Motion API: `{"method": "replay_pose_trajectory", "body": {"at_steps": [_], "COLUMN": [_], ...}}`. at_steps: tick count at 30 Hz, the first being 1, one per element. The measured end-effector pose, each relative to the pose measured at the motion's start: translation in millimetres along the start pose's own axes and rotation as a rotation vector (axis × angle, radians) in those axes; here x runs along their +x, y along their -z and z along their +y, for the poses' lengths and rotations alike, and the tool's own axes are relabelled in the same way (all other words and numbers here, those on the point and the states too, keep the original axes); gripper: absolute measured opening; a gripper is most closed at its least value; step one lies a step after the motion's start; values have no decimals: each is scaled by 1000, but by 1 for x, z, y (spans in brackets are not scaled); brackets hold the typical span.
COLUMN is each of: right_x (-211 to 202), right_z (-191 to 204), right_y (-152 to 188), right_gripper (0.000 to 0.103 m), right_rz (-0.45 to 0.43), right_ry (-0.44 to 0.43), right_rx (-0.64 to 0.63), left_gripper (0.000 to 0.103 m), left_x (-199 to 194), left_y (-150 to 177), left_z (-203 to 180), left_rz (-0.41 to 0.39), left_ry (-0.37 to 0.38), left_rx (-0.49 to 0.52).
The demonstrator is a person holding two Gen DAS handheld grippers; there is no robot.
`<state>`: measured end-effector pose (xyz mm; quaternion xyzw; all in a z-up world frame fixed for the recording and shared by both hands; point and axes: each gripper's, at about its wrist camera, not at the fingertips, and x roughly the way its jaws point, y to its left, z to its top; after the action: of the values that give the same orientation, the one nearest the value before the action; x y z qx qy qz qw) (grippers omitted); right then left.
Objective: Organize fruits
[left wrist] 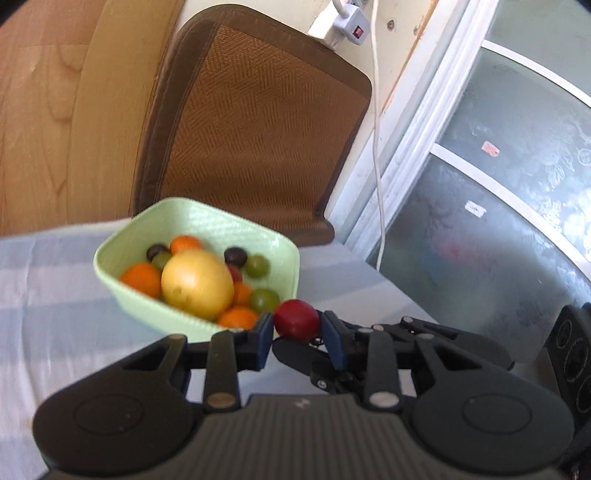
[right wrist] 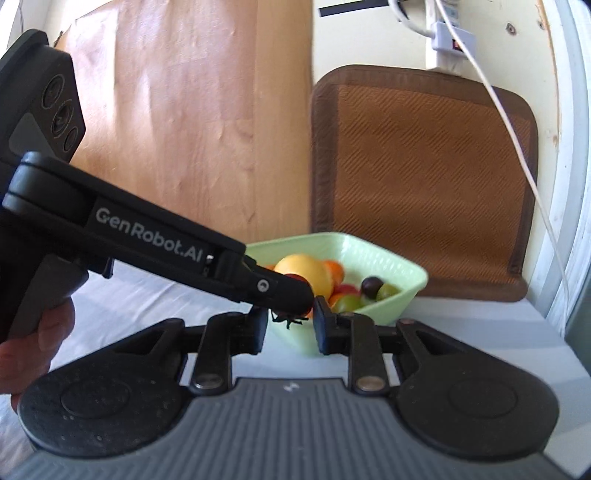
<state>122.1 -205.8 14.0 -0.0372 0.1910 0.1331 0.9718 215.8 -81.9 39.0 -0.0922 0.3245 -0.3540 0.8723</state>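
Both grippers: left gripper (left wrist: 297,334) clamping red fruit (left wrist: 296,319), right gripper (right wrist: 290,328) parted, fruit largely hidden.

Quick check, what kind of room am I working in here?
Probably a home dining corner: a cloth-covered table with a green fruit bowl, a woven chair cushion, and a wall plug adapter.
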Motion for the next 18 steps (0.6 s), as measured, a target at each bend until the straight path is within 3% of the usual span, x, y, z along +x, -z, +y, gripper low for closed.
{"method": "replay_pose_trajectory", "body": {"at_steps": [5,7,11,14,18], "right_x": [25,28,21,8,-7], "right_z": [-21,-28,-44,-70,-105], "right_y": [-1,2,4,4,11], "right_gripper": [31,31,31,31,33], "right_rz": [-9,-17,-36,-80,-113], "right_ry": [13,10,-13,-18,38], "right_rx": [47,87,160,298,506], "left_gripper": [34,40,41,41,41], "left_x": [28,30,18,2,-20], "left_y": [-14,-16,-15,-9,6], "left_z": [9,11,25,27,10], "left_rz": [-1,-21,-48,-69,-77], "left_ry": [-30,-53,-82,-119,-257], "left_rx": [-34,-46,-107,-129,-47]}}
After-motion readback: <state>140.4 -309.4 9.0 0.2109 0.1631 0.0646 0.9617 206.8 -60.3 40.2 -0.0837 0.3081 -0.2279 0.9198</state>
